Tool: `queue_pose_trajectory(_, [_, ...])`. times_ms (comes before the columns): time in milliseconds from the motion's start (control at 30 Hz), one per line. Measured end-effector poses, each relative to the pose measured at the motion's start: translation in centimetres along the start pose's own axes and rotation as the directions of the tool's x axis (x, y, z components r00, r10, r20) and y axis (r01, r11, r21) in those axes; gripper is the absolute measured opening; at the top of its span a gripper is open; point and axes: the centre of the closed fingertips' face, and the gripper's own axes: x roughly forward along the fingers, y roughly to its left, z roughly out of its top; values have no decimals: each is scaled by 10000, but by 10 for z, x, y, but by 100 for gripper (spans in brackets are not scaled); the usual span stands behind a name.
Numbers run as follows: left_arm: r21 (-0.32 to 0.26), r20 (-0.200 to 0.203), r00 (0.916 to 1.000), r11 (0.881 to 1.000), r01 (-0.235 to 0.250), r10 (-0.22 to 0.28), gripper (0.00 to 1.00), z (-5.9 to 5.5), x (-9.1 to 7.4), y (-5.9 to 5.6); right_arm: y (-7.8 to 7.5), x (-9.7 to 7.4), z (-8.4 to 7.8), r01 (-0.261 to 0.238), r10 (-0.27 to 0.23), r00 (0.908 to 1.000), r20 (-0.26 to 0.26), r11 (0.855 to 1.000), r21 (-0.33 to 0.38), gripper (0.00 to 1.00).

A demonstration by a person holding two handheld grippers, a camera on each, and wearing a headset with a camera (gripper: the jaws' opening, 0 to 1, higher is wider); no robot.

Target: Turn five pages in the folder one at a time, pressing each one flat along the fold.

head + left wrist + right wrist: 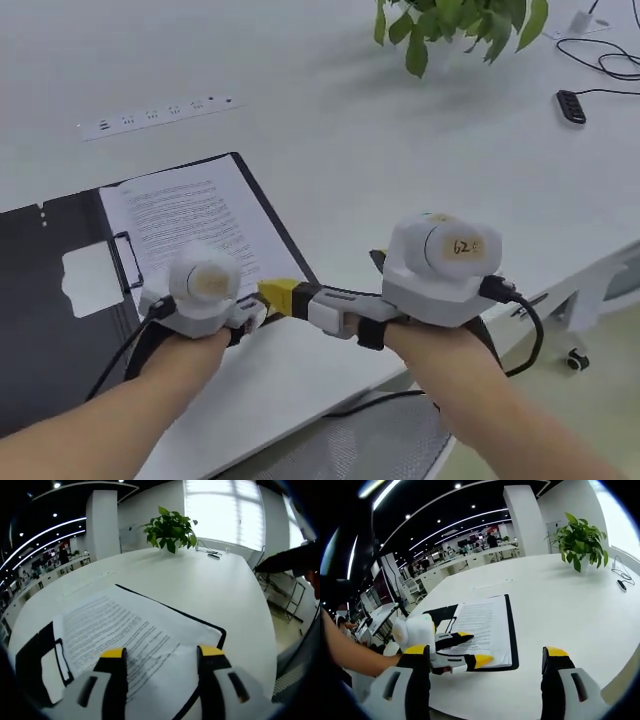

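Observation:
A black folder [50, 330] lies open on the white table, with a printed page [190, 215] on its right half under a clip [125, 260]. My left gripper [245, 318] hovers open over the page's near right corner; in the left gripper view its yellow-tipped jaws [162, 652] straddle the page [115, 625] with nothing between them. My right gripper [285, 297] points left at the folder's right edge, beside the left one. The right gripper view shows it [485, 652] open and empty, with the left gripper [472, 649] and the page [482, 625] ahead.
A potted plant [460, 25] stands at the far right, with a black power strip [571, 106] and cables beside it. A socket panel [160, 113] is set into the table beyond the folder. The table's front edge [330, 385] runs under my wrists, above a chair [370, 440].

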Motion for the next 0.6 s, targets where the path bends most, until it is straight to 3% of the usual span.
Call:
queue_pose_trajectory(233, [-211, 417, 9991, 9998, -67, 76, 46, -1, -1, 8, 1, 6, -2, -30, 30, 9999, -133, 10000, 35, 92])
queue_pose_trajectory(500, [-196, 587, 9983, 9998, -21, 32, 35, -2, -2, 10, 6, 16, 0, -123, 125, 9998, -181, 9999, 111, 91])
queue_pose_trajectory(600, [-133, 543, 9985, 9999, -27, 34, 27, -1, -2, 11, 8, 21, -3, -155, 158, 9995, -265, 9998, 108, 90])
